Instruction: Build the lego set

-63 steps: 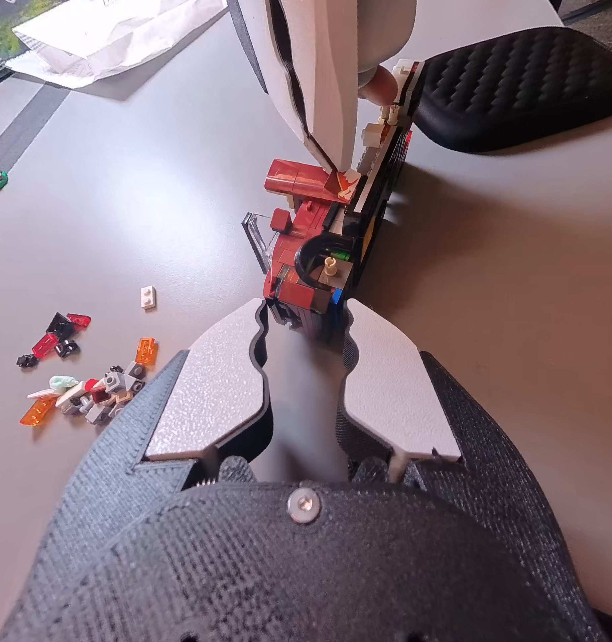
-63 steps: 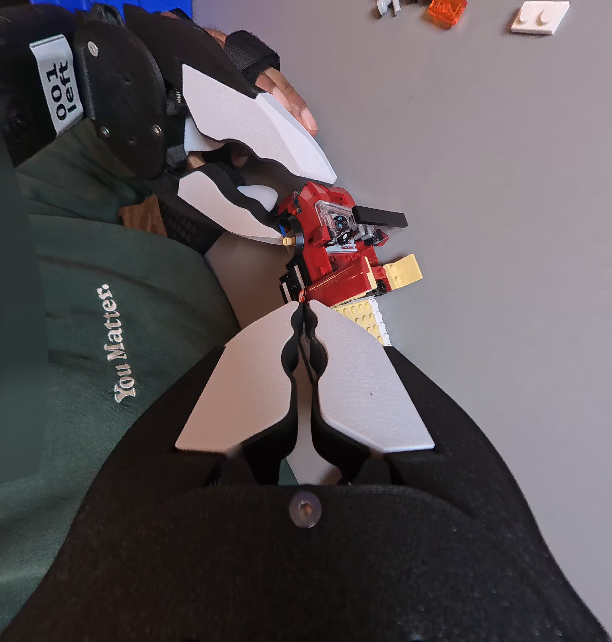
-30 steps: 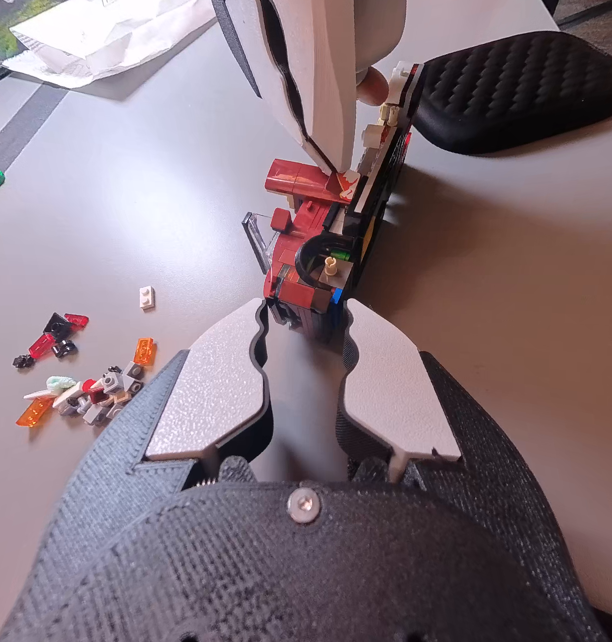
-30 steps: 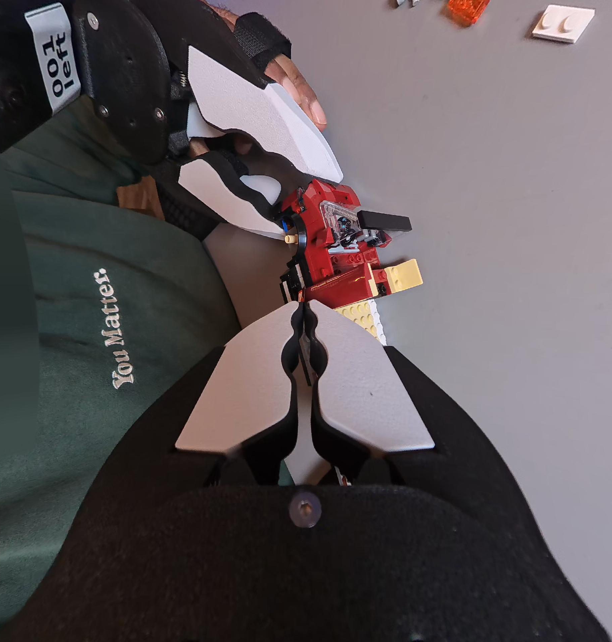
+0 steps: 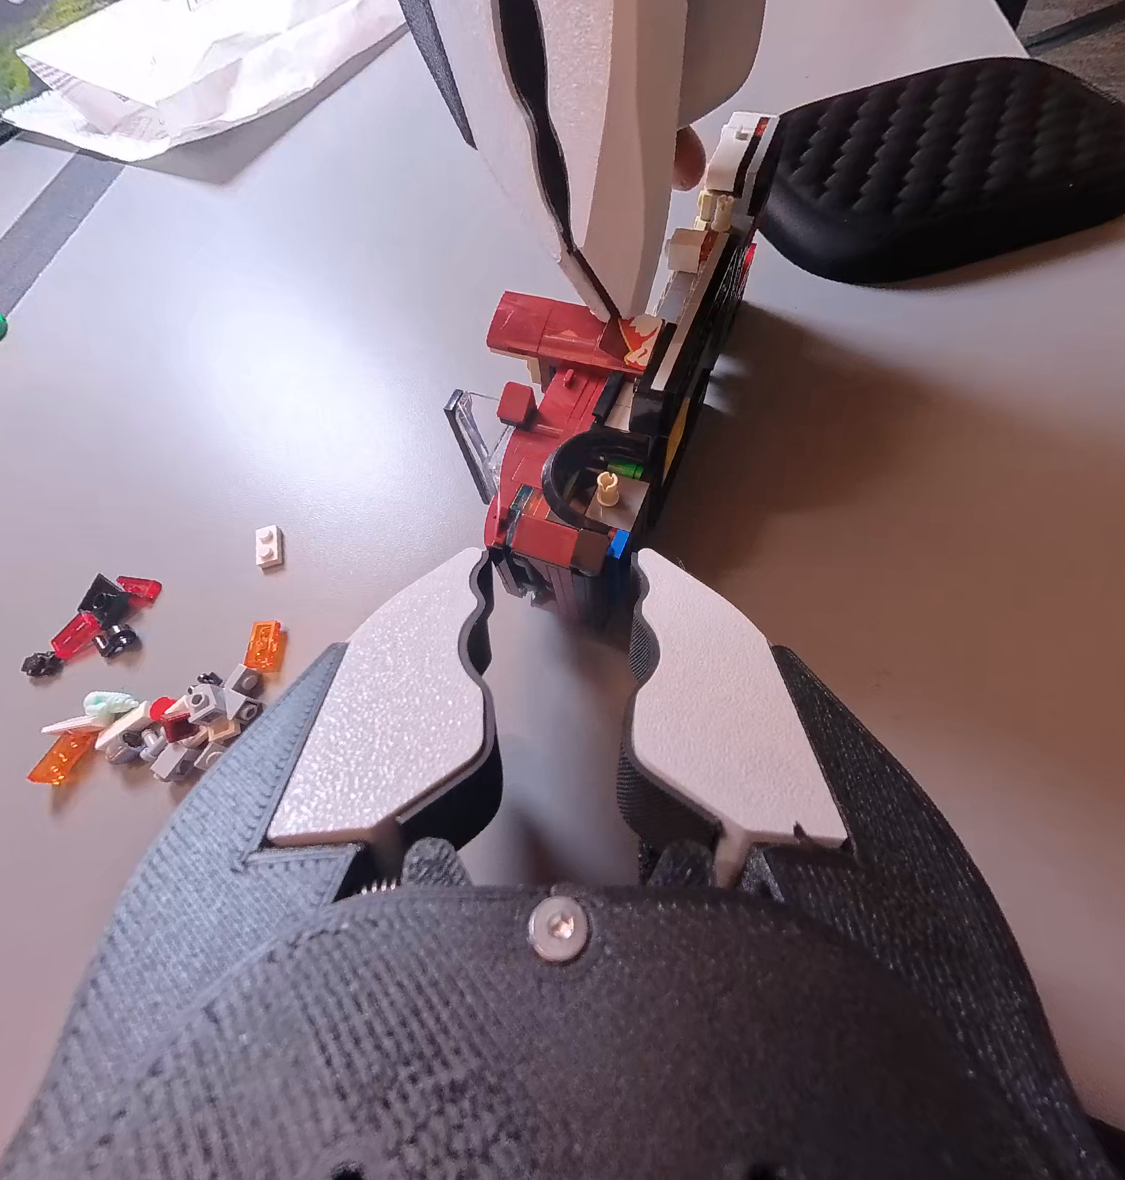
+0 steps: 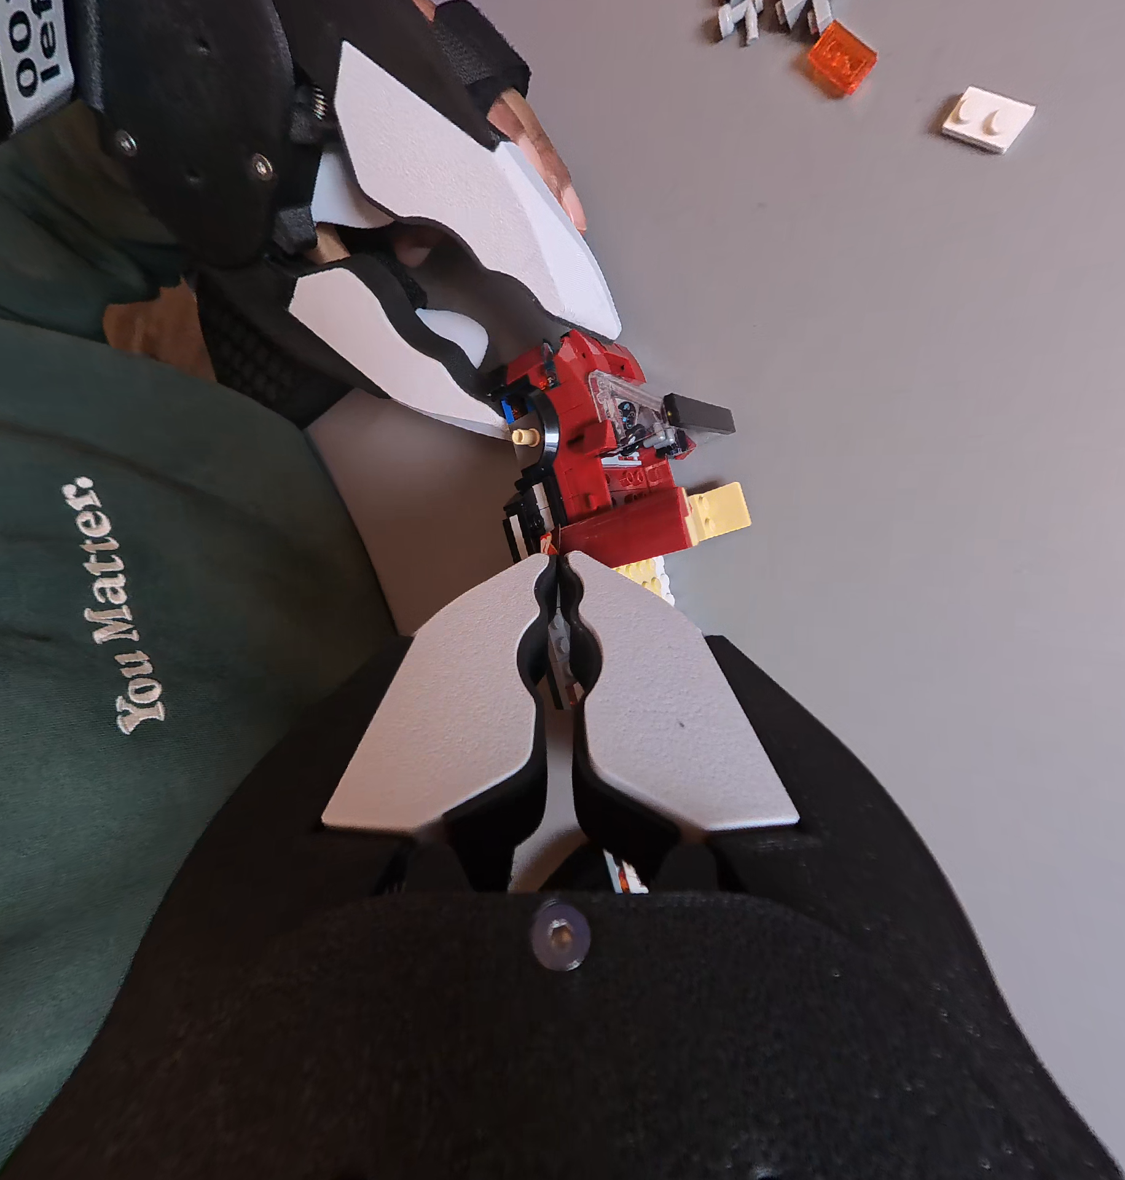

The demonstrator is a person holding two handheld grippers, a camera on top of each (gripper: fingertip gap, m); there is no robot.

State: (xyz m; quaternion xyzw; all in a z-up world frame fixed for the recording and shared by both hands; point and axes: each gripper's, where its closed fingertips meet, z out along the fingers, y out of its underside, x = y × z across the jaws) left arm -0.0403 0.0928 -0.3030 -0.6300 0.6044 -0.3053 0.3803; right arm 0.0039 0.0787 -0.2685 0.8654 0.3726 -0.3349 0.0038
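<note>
Grey table (image 5: pixel 240 357) carries all the work, with a crumpled white paper bag (image 5: pixel 183 70) at its far edge. Your lego model (image 5: pixel 585 485), a red and black build with a clear windscreen, stands tipped on its side near the middle. Your left gripper (image 5: pixel 556 568) has its fingers spread around the model's near end (whether they press it, I cannot tell). Your right gripper (image 6: pixel 558 562) comes from above with its fingers closed to a thin slit, the tips at the model's red top. Loose pieces (image 5: pixel 151 715) and a small white plate (image 5: pixel 270 546) lie to the left.
</note>
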